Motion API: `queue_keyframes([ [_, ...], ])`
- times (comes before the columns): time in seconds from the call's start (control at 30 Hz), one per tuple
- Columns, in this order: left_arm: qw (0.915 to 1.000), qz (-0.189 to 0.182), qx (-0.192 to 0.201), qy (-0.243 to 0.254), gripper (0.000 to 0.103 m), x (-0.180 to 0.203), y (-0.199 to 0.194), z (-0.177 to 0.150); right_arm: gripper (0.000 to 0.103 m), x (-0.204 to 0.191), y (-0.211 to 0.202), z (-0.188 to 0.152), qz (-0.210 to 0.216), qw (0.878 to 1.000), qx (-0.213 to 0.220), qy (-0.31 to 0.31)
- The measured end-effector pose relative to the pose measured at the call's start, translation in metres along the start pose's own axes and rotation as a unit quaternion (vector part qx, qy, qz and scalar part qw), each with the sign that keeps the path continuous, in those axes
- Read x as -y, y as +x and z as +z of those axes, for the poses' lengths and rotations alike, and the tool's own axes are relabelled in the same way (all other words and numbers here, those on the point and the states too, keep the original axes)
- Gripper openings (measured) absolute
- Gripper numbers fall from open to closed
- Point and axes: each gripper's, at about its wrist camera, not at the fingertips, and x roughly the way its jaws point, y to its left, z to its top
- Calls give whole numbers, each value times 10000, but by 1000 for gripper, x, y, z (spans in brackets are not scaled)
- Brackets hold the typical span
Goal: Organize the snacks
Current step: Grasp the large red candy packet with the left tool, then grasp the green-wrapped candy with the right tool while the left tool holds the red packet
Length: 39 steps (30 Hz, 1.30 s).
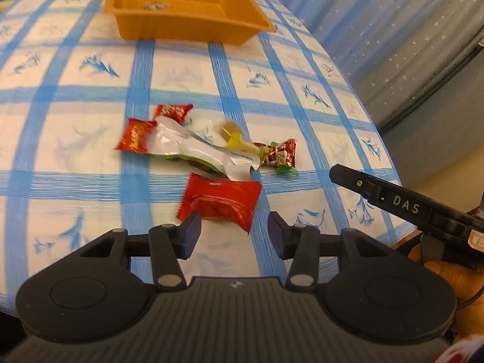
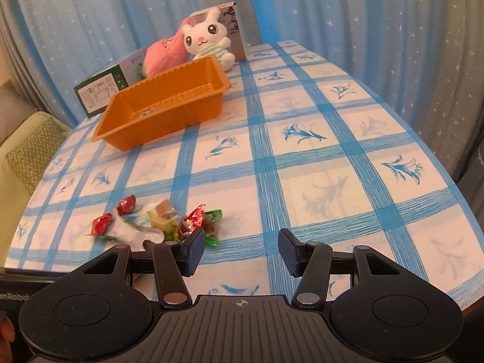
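Both grippers low over the snack pile, jaws apart, nothing held.

L gripper (image 1: 234, 231): jaws partly spread w/ a clear gap; big red snack packet (image 1: 220, 201) lies flat on the tablecloth (image 1: 90, 157) just ahead, its near-left corner right at the left fingertip, contact can't be told; pads not pressing it. R gripper (image 2: 240, 249): jaws spread about the same, only bare cloth between them, touching nothing; its left finger sits just in front of the pile. Pile = white pouch (image 1: 196, 148), two small red candies (image 1: 136, 136) at its far-left end, yellow candy (image 1: 236, 139) on top, dark red/green-wrapped candy (image 1: 279, 154) to the right. Orange tray (image 2: 169, 103) well apart at the table's far side, w/ one small item inside, too small to tell what. R gripper's finger also shows at the right edge of the L wrist view, w/ a hand (image 1: 447, 269) under it.
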Motion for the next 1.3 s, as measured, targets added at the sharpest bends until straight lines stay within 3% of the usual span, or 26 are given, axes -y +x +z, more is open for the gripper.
queue_keyframes([
  [0.17,9997,-20,-102,-227,44,-2,19,5,54,4,8,2,14,10000,-18,39],
  [0.33,9986,152,-27,-503,69,-7,26,12,54,9,14,0,-29,9999,-79,120],
  [0.5,9968,232,48,-767,71,-17,25,18,54,8,18,-1,-23,9999,-104,111],
  [0.6,9969,351,38,-708,62,-15,26,21,54,4,21,-1,11,9999,-114,69],
  [0.73,9974,524,-20,-486,38,-17,25,21,54,-1,22,-1,41,9999,-112,18],
  [0.83,9980,538,-83,-334,30,-21,24,21,54,-2,24,0,54,9999,-134,42],
  [1.07,9967,697,-175,374,28,-11,25,18,54,-12,28,-1,93,9998,-136,-149],
  [1.3,9864,1038,-211,1254,22,5,28,9,54,-22,35,-1,139,9990,-151,-404],
])
